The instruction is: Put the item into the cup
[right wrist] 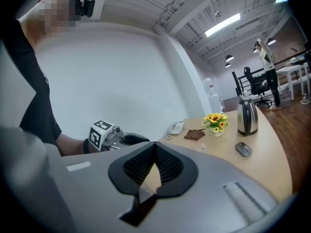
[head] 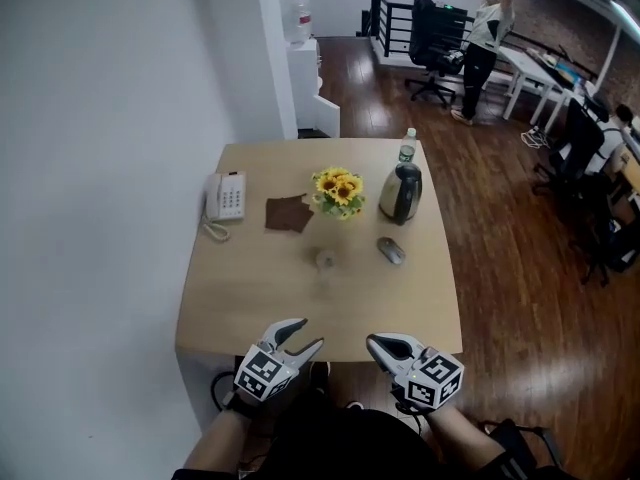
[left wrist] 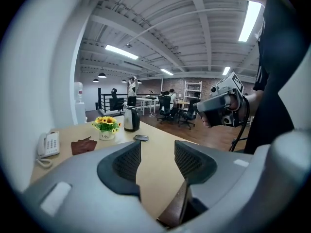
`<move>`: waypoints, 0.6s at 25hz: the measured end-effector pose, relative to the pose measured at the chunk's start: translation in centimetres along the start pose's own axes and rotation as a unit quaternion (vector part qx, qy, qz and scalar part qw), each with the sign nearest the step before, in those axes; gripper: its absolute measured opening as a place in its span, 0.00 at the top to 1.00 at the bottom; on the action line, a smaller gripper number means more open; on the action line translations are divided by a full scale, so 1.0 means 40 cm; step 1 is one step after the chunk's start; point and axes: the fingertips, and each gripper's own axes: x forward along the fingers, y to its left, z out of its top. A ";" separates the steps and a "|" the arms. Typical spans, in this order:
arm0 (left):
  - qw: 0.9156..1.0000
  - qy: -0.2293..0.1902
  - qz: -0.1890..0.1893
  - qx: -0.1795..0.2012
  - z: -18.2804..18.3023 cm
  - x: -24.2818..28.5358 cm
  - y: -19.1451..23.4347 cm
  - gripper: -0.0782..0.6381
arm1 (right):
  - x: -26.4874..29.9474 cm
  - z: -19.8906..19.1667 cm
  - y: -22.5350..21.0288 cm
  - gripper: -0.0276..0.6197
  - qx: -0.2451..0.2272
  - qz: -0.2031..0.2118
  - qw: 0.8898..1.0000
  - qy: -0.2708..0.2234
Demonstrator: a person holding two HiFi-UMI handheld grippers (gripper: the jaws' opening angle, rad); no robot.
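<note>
Table (head: 300, 308) carries a clear cup (head: 325, 259) a clumsy reach could tip; left gripper (head: 308, 334) gapes, right gripper (head: 375, 343) sits closed, both empty.

The near half of the table (head: 250, 308) is bare wood. The left gripper (head: 308, 333) and the right gripper (head: 387, 342) are at its 6 o'clock edge. From there the way to the small clear cup (head: 324, 259) in the middle is open. Seen from the cup, the mouse (head: 391, 251) lies near at 3 o'clock. The flowers (head: 338, 191) stand at 12, the brown cloth (head: 288, 213) lies at 11, the phone (head: 225, 197) at 10. The kettle (head: 400, 193) stands at 1, with a bottle (head: 407, 146) behind it. A white wall (head: 100, 168) stands on the table's 9 o'clock side.
</note>
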 end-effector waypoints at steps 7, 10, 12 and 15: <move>1.000 0.009 0.008 -0.016 -0.061 -0.092 -0.143 0.59 | -0.091 -0.058 0.093 0.95 -0.006 0.012 1.000 0.003; 1.000 0.011 0.005 -0.017 -0.069 -0.114 -0.180 0.60 | -0.112 -0.062 0.124 0.95 -0.015 0.016 1.000 -0.001; 1.000 0.005 0.001 -0.022 -0.067 -0.130 -0.199 0.59 | -0.117 -0.063 0.142 0.95 -0.017 0.015 1.000 -0.002; 1.000 -0.006 -0.004 -0.019 -0.061 -0.155 -0.209 0.59 | -0.111 -0.064 0.164 0.95 -0.017 0.009 1.000 -0.005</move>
